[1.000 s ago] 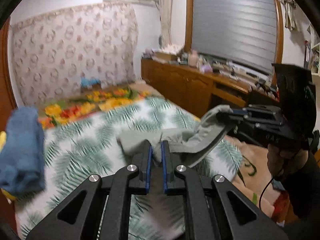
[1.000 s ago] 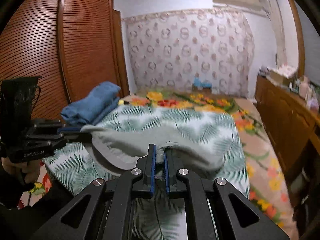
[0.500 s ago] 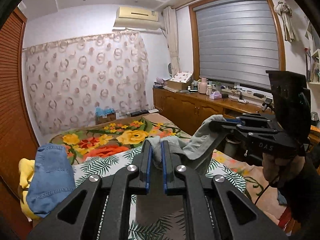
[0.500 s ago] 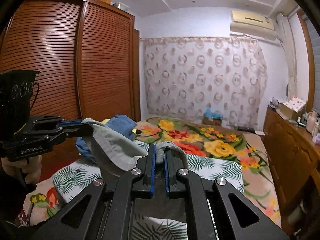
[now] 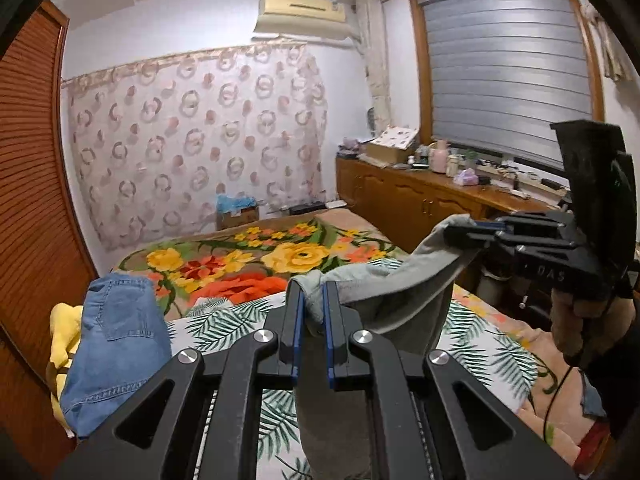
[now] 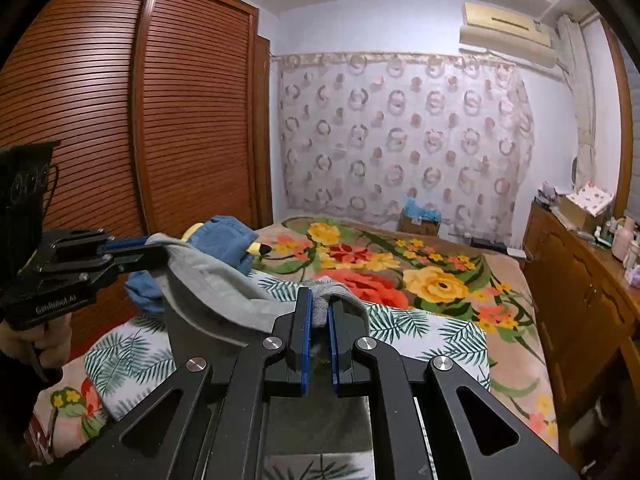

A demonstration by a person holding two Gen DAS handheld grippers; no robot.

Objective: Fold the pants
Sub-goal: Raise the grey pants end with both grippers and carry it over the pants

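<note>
One pair of grey pants [image 5: 396, 300] is held up over the bed [image 5: 224, 316], and its top edge is stretched between two grippers. The left gripper [image 5: 310, 312] is pinched on one end of that edge, and the right gripper [image 6: 318, 312] on the other. Most of the leaf-print sheet is left bare. One pile of folded blue jeans [image 5: 116, 344] is seen at the bed's edge by the wooden wardrobe [image 6: 120, 120]

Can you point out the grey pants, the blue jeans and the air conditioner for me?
grey pants [image 5: 404, 304], left wrist view, hanging fabric.
blue jeans [image 5: 120, 344], left wrist view, leg panel.
air conditioner [image 5: 302, 16], left wrist view, front casing.
</note>
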